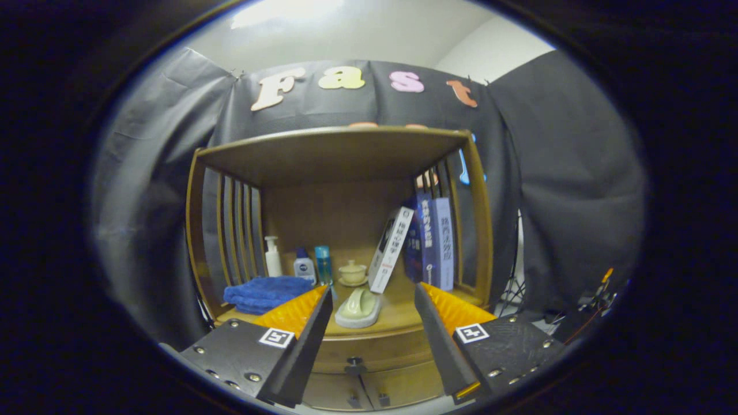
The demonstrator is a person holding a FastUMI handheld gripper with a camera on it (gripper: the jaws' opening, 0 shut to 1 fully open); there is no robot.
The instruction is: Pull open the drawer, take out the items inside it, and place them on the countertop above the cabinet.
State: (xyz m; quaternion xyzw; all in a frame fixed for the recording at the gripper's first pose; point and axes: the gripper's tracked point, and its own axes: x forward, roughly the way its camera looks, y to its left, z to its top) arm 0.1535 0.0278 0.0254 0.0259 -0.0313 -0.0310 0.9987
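Claw [373, 302] gapes wide and empty before the shut drawer [369, 349], clear of the countertop [403, 314] edge.

We see the wooden drawer [369, 347] shut flush in the cabinet [346, 173] front, its small dark knob [355, 365] sitting low between the fingers, which are spread apart with nothing held. Directly above it lies the countertop [403, 314], a pale wood shelf floor. What the drawer holds is hidden, as far as we can tell.
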